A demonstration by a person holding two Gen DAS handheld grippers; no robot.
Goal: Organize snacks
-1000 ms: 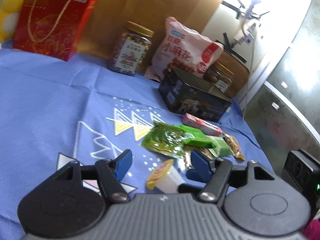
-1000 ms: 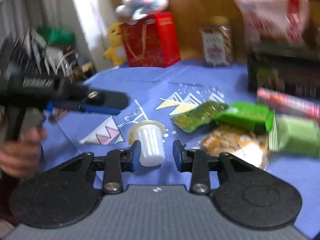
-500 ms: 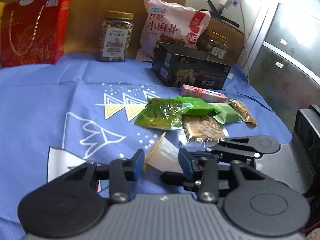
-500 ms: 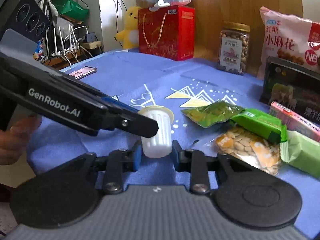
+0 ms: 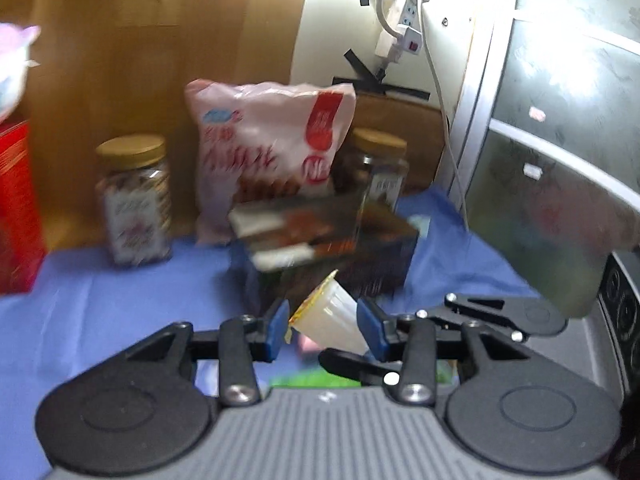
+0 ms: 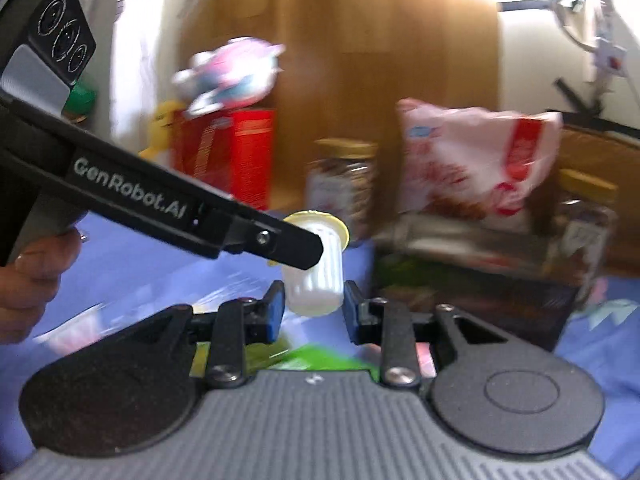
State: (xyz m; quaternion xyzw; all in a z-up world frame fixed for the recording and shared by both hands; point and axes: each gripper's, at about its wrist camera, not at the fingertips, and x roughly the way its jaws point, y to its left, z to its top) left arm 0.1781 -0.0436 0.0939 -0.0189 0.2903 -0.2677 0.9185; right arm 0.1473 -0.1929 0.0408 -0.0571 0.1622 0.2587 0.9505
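Observation:
A small white ribbed jelly cup (image 5: 328,316) with a yellow lid is held above the blue tablecloth (image 5: 100,304) by both grippers at once. My left gripper (image 5: 326,326) is shut on it, lid tilted to the left. My right gripper (image 6: 312,306) is shut on the same cup (image 6: 316,276), gripping its base. The left gripper's finger (image 6: 280,242) crosses in front of the cup in the right wrist view. The dark open tin box (image 5: 320,248) stands just beyond the cup. Green snack packets (image 6: 316,356) lie below, mostly hidden and blurred.
A pink snack bag (image 5: 268,152) leans on the wooden back wall, with a nut jar (image 5: 134,200) on its left and another jar (image 5: 378,168) behind the tin. A red gift bag (image 6: 236,152) with a plush toy (image 6: 232,72) stands at the left.
Both grippers have lifted the jelly cup off the cloth and carried it toward the tin box. The loose snack packets have dropped below the view.

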